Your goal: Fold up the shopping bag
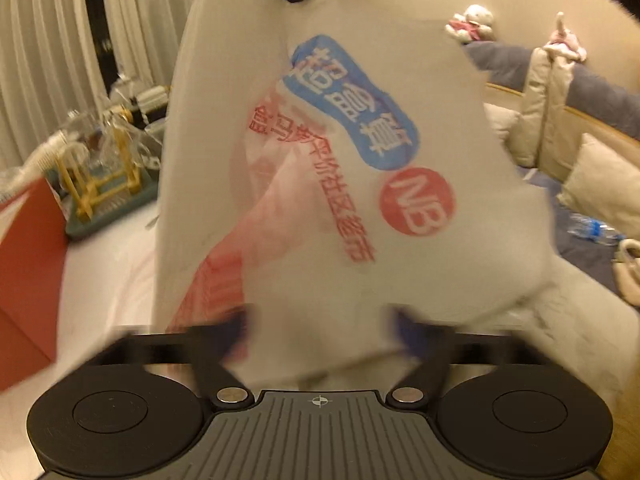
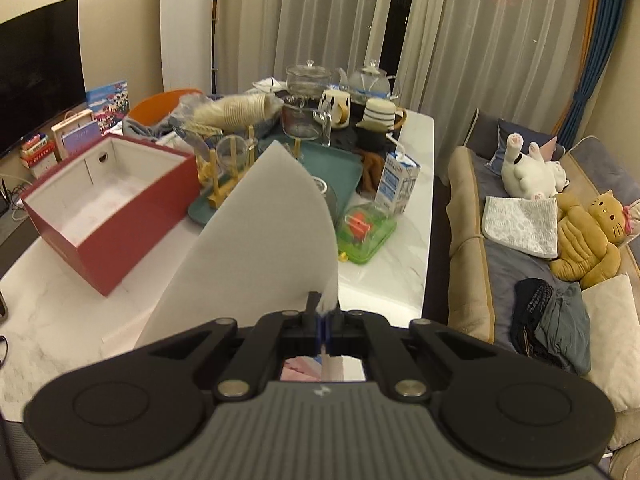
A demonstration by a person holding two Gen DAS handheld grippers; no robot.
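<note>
Fingers (image 2: 316,322) pinched tight on the right gripper (image 2: 325,324), a corner of the white shopping bag (image 2: 256,248) clamped between them, the bag rising like a sail over the marble table (image 2: 380,280). Over on the left gripper (image 1: 320,322), jaws spread wide, blue pads (image 1: 404,320) either side of the bag's lower edge, gripping nothing that shows. Bag hangs in mid-air, blue and red print facing that camera. Behind it, a red box (image 2: 116,216), a teal tray (image 2: 340,168), a milk carton (image 2: 396,180), glass teapots (image 2: 370,78), then curtains (image 2: 480,60).
</note>
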